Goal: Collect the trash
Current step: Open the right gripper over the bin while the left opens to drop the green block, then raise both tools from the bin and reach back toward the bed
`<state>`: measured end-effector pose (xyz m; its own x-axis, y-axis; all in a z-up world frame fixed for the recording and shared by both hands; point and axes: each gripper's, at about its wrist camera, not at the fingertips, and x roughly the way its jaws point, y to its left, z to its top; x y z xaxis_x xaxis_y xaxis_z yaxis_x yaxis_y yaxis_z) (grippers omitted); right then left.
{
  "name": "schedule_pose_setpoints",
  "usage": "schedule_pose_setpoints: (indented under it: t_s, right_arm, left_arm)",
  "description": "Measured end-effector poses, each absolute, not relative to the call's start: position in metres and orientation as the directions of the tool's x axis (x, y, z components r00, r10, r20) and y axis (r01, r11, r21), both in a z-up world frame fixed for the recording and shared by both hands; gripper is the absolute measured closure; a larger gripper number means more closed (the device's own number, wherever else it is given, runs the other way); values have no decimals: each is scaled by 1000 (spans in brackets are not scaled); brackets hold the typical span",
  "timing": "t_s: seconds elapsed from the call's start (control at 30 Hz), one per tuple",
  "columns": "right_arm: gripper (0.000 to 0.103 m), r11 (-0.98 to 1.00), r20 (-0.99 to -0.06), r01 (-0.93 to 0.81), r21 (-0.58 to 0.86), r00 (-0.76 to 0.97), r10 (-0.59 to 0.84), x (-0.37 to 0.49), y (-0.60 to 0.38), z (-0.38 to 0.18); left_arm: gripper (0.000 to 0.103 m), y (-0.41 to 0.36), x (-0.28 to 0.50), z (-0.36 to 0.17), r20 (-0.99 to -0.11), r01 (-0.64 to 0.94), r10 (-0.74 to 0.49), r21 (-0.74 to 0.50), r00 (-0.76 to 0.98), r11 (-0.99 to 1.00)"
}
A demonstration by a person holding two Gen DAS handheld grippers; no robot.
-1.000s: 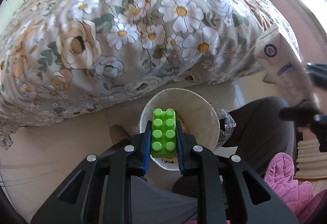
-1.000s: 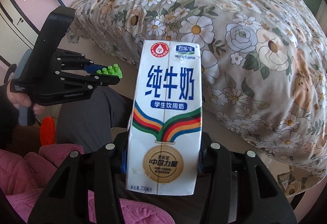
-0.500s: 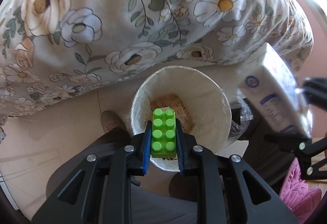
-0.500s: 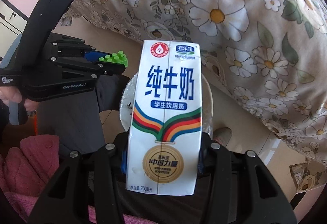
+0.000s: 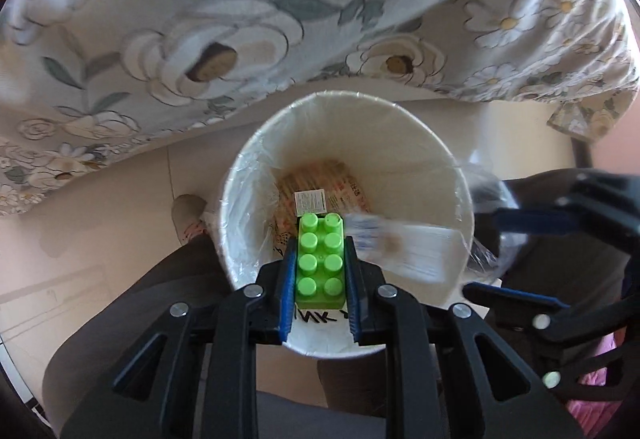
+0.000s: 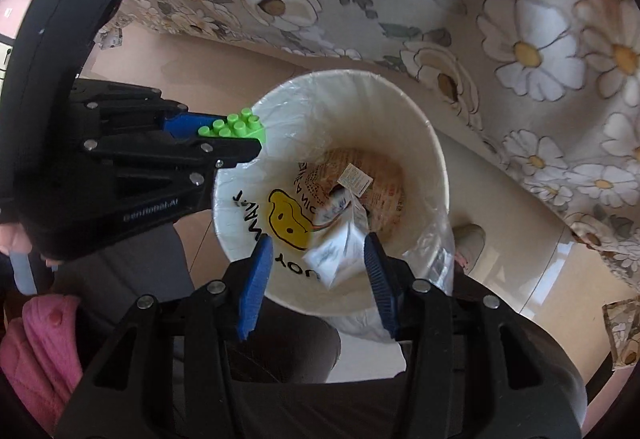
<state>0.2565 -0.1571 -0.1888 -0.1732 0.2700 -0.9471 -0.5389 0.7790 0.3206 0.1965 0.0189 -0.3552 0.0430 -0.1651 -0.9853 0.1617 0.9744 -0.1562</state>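
The milk carton (image 6: 340, 239) has left the right gripper (image 6: 318, 259), whose jaws now stand apart and empty, and falls into the white bin (image 6: 424, 127) mid-frame. The left gripper (image 5: 320, 263) pinches the green block (image 5: 320, 259) (above the bin): open only over the middle.

Bystander items around the floral bedspread (image 5: 248, 39)

Bedspread is draped over the bed edge, filling the upper field in both views. Beige floor (image 5: 92, 223) is seen below its hem. A slippered foot (image 5: 186, 217) is placed on the floor near the hem. Pink quilted fabric (image 6: 40, 343) is seen well apart, lower left.
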Motion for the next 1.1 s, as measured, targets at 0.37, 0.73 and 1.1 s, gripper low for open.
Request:
schedule_pose_setpoints:
  t_s: [0.37, 0.73, 1.1]
  right_arm:
    - [64, 837, -929, -425, 345, -278, 242, 276, -156, -257]
    - [64, 848, -927, -418, 327, -317, 201, 269, -164, -281]
    - [64, 845, -937, -437, 308, -295, 189, 268, -164, -273]
  left_arm:
    - [79, 14, 208, -423, -982, 112, -164, -174, -92, 978]
    - [34, 8, 206, -462, -973, 79, -143, -160, -182, 984]
    - [32, 13, 205, -449, -978, 63, -122, -134, -168, 989]
